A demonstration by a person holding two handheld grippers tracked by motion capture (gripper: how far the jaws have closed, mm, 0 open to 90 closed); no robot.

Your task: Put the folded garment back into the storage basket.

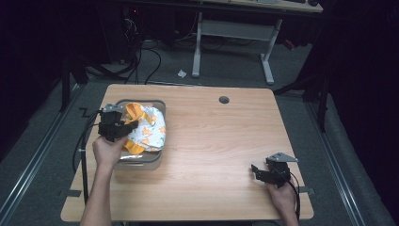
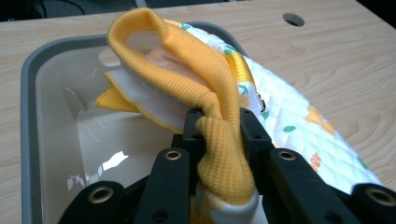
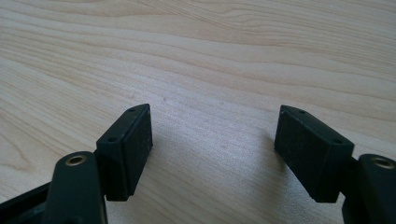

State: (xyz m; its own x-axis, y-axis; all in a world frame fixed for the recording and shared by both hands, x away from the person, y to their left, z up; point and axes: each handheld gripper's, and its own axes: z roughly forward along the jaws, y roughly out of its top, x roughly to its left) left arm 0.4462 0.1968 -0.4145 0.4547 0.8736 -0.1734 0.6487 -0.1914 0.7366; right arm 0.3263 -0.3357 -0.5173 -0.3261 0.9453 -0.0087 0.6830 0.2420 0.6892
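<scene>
A small garment [image 2: 205, 84], white with orange flowers and yellow ribbed trim, is draped in and over the right rim of a grey tub [image 1: 141, 162] at the table's [image 1: 216, 141] far left. Its yellow trim is clamped between the jaws of the left gripper [image 2: 218, 126], above the tub. It is possibly a child's jacket. The right gripper [image 3: 212, 149] is held low over bare wood at the near right, jaws apart.

Crumpled white, orange-flowered garment [image 1: 149, 128] with yellow ribbed cuff [image 2: 205, 93], draped over grey tub [image 1: 141, 161].
</scene>
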